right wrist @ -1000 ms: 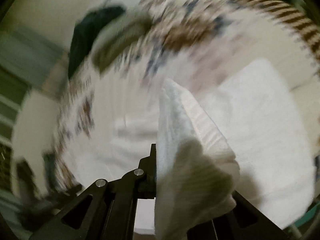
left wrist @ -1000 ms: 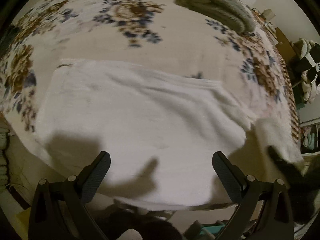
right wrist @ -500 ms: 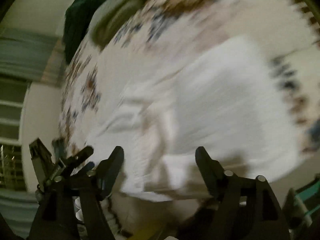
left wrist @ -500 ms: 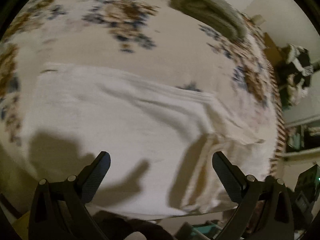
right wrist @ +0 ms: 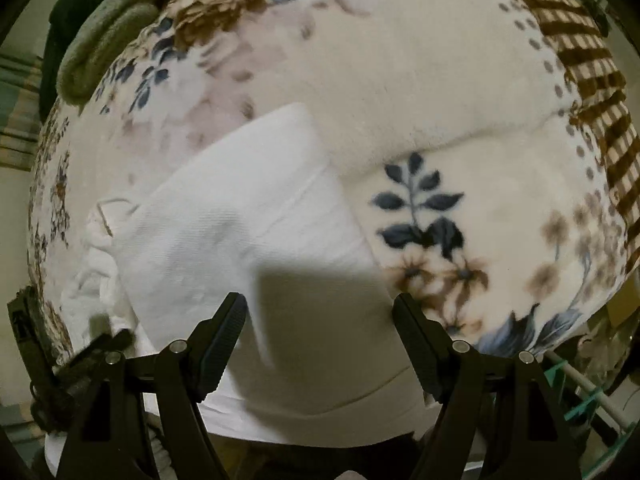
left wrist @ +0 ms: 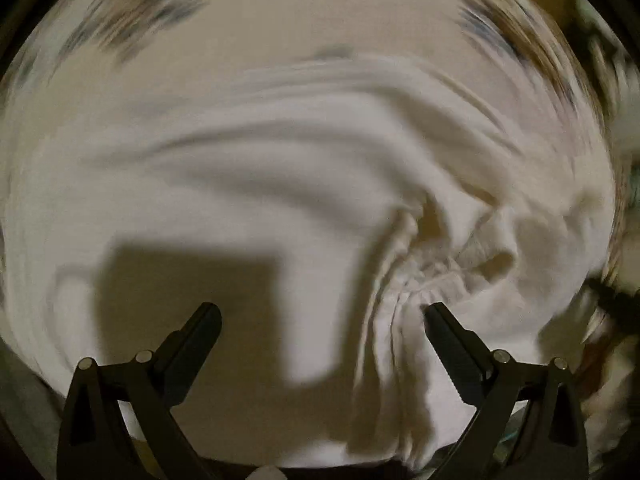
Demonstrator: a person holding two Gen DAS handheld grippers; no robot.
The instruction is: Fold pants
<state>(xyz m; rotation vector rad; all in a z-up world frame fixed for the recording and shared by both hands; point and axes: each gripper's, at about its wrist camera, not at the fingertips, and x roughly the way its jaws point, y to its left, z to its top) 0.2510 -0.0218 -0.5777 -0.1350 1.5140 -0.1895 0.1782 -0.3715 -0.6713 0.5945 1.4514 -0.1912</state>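
Right in close, the left gripper (left wrist: 322, 314) hangs just above the white pants (left wrist: 248, 184), fingers spread wide, nothing between them. Its right fingertip (left wrist: 434, 314) sits right at a bunched knot of gathered cloth; whether it touches the fabric, the blur won't say. The gripper's square shadow falls on the cloth between the fingers. This view is smeared, so fine detail is lost, but long creases sweep across the pants from left to right, and they fill almost the whole picture.

Over to the right gripper (right wrist: 320, 312), also wide apart and holding nothing, poised over the pants (right wrist: 248, 232) at the near edge of the bed. Here the picture is sharp: the pants lie in a folded stack, smooth on top, with a seam line running across it and layered edges showing nearest the camera. At the stack's left side the cloth is rumpled, with a thin cord looping out. Low at the left edge, a dark blurred shape that looks like the other gripper.

Further out, the pants rest on a cream floral blanket (right wrist: 420, 100), a dark blue leaf sprig just beside the stack's right edge. Beyond, at the far left corner, a rolled grey-green towel (right wrist: 108, 28), and along the far right edge a brown checked border (right wrist: 584, 48).
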